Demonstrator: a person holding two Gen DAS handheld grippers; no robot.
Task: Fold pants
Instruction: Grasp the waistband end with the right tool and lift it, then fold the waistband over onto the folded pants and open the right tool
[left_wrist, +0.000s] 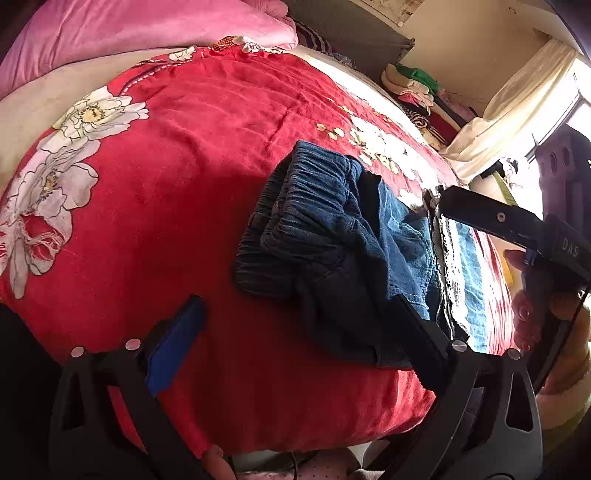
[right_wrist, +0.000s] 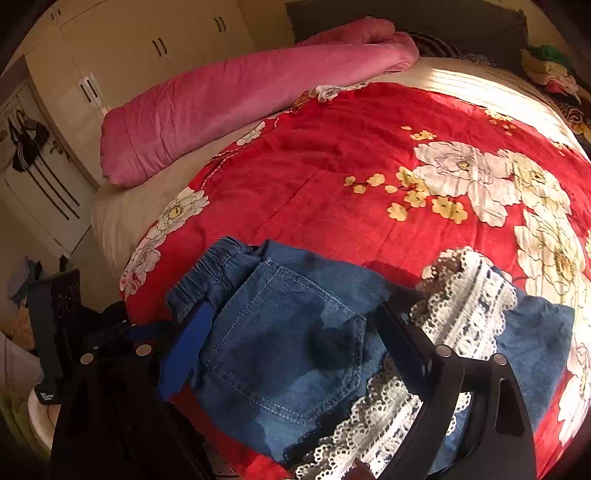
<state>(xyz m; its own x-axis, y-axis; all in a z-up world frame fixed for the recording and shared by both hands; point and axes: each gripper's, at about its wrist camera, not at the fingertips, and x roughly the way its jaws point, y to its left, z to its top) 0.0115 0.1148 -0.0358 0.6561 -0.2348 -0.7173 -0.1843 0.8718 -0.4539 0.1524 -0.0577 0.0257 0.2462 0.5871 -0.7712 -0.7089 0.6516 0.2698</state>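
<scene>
Both your left gripper and right gripper stand apart, gripping nothing. The pants sit bunched; the lace trim at 3 o'clock could snag your right jaw.

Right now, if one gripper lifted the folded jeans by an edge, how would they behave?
The jeans would probably droop and unfold: the layers lie loose and rumpled. The lace trim looks delicate and might snag. On the plush red blanket they'd likely drag, not slide.

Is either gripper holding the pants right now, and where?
No. The left gripper and right gripper are open over the folded pants, gripping nothing.
</scene>
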